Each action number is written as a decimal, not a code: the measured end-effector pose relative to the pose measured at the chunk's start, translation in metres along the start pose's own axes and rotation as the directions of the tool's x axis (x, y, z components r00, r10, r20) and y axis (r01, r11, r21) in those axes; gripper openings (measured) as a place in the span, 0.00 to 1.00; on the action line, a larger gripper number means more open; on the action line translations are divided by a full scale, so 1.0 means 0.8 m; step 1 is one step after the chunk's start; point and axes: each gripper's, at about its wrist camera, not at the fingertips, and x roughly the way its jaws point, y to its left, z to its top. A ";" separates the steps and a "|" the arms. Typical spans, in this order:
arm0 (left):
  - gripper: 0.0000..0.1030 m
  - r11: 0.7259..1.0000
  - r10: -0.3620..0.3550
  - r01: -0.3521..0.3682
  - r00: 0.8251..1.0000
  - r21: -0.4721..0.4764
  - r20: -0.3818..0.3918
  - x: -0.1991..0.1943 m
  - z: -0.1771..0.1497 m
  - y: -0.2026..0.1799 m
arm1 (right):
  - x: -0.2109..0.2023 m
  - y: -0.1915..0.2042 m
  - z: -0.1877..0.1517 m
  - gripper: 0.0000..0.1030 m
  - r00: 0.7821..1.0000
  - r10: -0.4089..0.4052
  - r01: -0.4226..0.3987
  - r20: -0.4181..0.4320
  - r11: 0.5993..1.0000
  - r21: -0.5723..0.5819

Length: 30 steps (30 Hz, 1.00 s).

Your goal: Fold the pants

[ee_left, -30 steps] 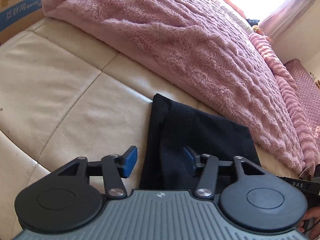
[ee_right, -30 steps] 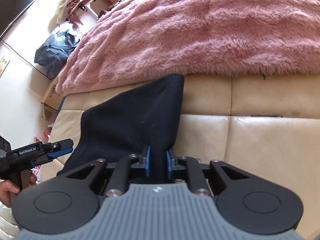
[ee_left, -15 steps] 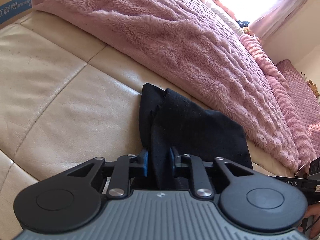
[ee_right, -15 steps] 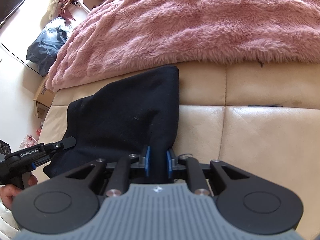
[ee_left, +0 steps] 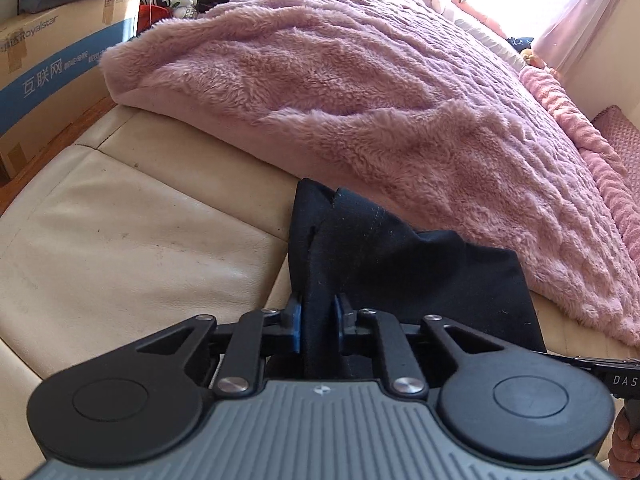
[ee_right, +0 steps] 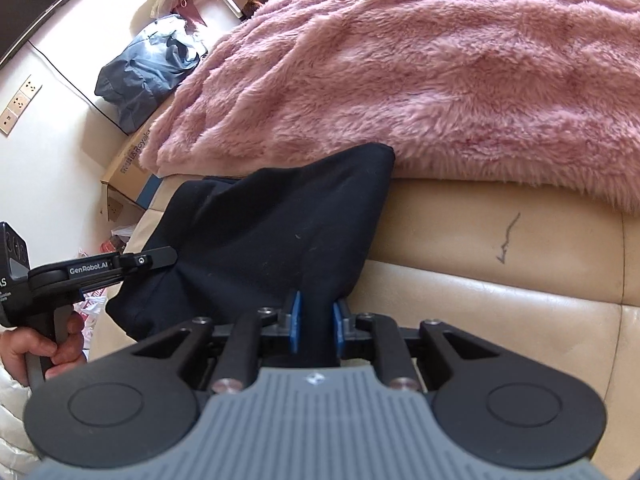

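The black pants (ee_left: 384, 256) lie partly folded on the cream leather bed base (ee_left: 132, 232), with their far edge against the pink blanket. My left gripper (ee_left: 318, 322) is shut on the near left part of the pants and holds it raised. My right gripper (ee_right: 316, 322) is shut on the near right part of the pants (ee_right: 272, 232). The cloth rises in a peak toward each gripper. In the right wrist view the left gripper (ee_right: 132, 262) shows at the left edge, held in a hand.
A thick pink fleece blanket (ee_left: 400, 100) covers the bed just behind the pants. A cardboard box (ee_left: 60, 48) and clutter stand off the bed's left end. A blue bag (ee_right: 148, 68) lies on the floor by the wall. Bare leather (ee_right: 500, 280) extends to the right.
My left gripper went from open over the pants' near edge to shut on the cloth, then lifted it. My right gripper stayed shut on the pants and rose a little too.
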 end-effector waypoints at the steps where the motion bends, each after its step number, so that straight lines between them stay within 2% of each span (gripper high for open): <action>1: 0.17 1.000 0.002 -0.002 1.000 0.001 -0.007 0.003 -0.001 0.002 | 0.003 -0.002 -0.001 0.11 1.000 -0.010 0.010 -0.008 1.000 -0.001; 6: 0.21 1.000 0.025 -0.024 1.000 0.010 -0.018 0.009 -0.005 0.002 | 0.020 -0.009 -0.006 0.12 0.998 -0.046 0.046 -0.036 0.999 -0.006; 9: 0.31 0.997 0.067 -0.066 0.997 0.038 -0.024 0.006 -0.003 -0.006 | 0.023 -0.005 -0.004 0.19 0.997 -0.070 0.069 -0.040 0.997 -0.023; 10: 0.39 0.995 0.085 -0.084 0.996 0.049 -0.025 0.004 -0.003 -0.009 | 0.022 -0.001 -0.003 0.25 0.996 -0.080 0.079 -0.039 0.996 -0.039; 11: 0.40 0.992 0.105 -0.103 0.994 0.067 -0.022 -0.001 -0.003 -0.014 | 0.019 0.003 -0.002 0.26 0.995 -0.091 0.089 -0.035 0.995 -0.054; 12: 0.40 0.989 0.126 -0.124 0.992 0.086 -0.013 -0.006 -0.004 -0.019 | 0.014 0.008 -0.001 0.26 0.994 -0.104 0.102 -0.026 0.993 -0.067; 14: 0.42 0.979 0.163 -0.163 0.987 0.122 0.012 -0.021 -0.007 -0.031 | -0.001 0.014 -0.002 0.37 0.994 -0.112 0.112 0.002 0.990 -0.089; 15: 0.43 0.975 0.177 -0.178 0.984 0.135 0.023 -0.030 -0.008 -0.038 | -0.011 0.019 -0.003 0.38 0.994 -0.111 0.112 0.019 0.989 -0.100; 20: 0.45 0.960 0.193 -0.209 0.976 0.186 0.098 -0.088 -0.014 -0.081 | -0.079 0.046 -0.022 0.47 0.983 -0.124 0.148 0.139 0.973 -0.179; 23: 0.48 0.951 0.192 -0.224 0.968 0.212 0.161 -0.129 -0.023 -0.115 | -0.132 0.060 -0.038 0.55 0.967 -0.121 0.166 0.224 0.966 -0.198; 25: 0.51 0.948 0.180 -0.229 0.959 0.222 0.219 -0.157 -0.033 -0.136 | -0.168 0.072 -0.050 0.58 0.951 -0.115 0.179 0.287 0.962 -0.206; 27: 0.54 0.946 0.164 -0.233 0.945 0.228 0.284 -0.185 -0.046 -0.156 | -0.207 0.085 -0.064 0.65 0.929 -0.128 0.209 0.348 0.956 -0.207; 30: 0.60 0.948 0.136 -0.231 0.916 0.220 0.376 -0.228 -0.070 -0.178 | -0.263 0.102 -0.094 0.67 0.890 -0.126 0.241 0.439 0.946 -0.218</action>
